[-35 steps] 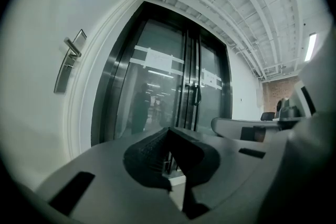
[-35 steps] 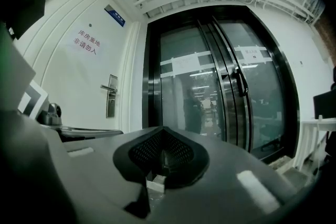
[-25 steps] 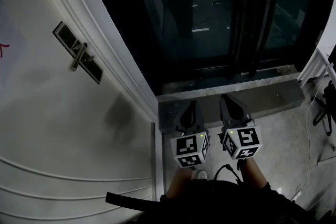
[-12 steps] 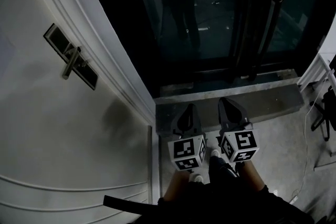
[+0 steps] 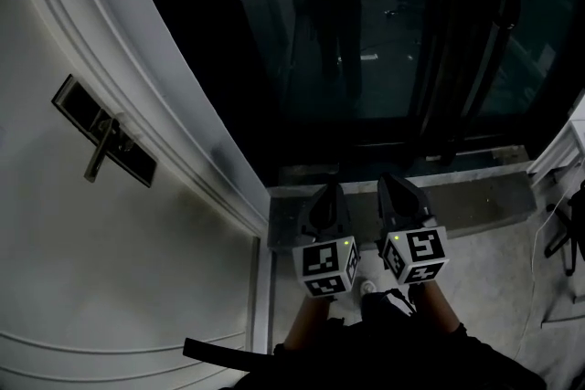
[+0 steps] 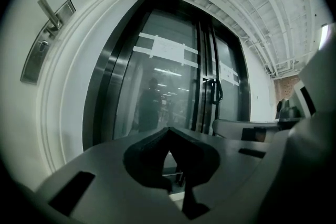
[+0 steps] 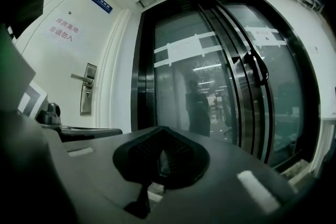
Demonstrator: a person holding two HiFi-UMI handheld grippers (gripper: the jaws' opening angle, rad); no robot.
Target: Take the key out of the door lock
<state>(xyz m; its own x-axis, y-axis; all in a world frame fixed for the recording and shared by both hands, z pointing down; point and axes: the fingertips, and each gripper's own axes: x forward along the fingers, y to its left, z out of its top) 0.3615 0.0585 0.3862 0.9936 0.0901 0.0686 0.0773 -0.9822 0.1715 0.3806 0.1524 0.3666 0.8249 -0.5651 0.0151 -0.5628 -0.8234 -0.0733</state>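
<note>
DOORWAY: Two grippers hang low and side by side before a white door [image 5: 137, 288]. The left gripper [image 5: 329, 193] and the right gripper [image 5: 395, 184] each have their jaws pressed together at the tips, with nothing between them. The lock plate [image 5: 75, 105] and its lever handle [image 5: 101, 151] sit well apart from the fingers, up and to the left of the left gripper's tips. From the right gripper they lie farther left, past its neighbour. The key itself is too small to make out on the plate in any view. Straight ahead of the fingertips stand dark glass doors [image 5: 384, 41] carrying a person's reflection [image 5: 334, 5]. Just beyond the tips runs a grey stone threshold [image 5: 475, 196], with pale floor [image 5: 512, 288] to the right. In the right gripper view, red lettering [image 7: 63, 29] and a small blue sign [image 7: 100, 2] show above the lock plate.
</note>
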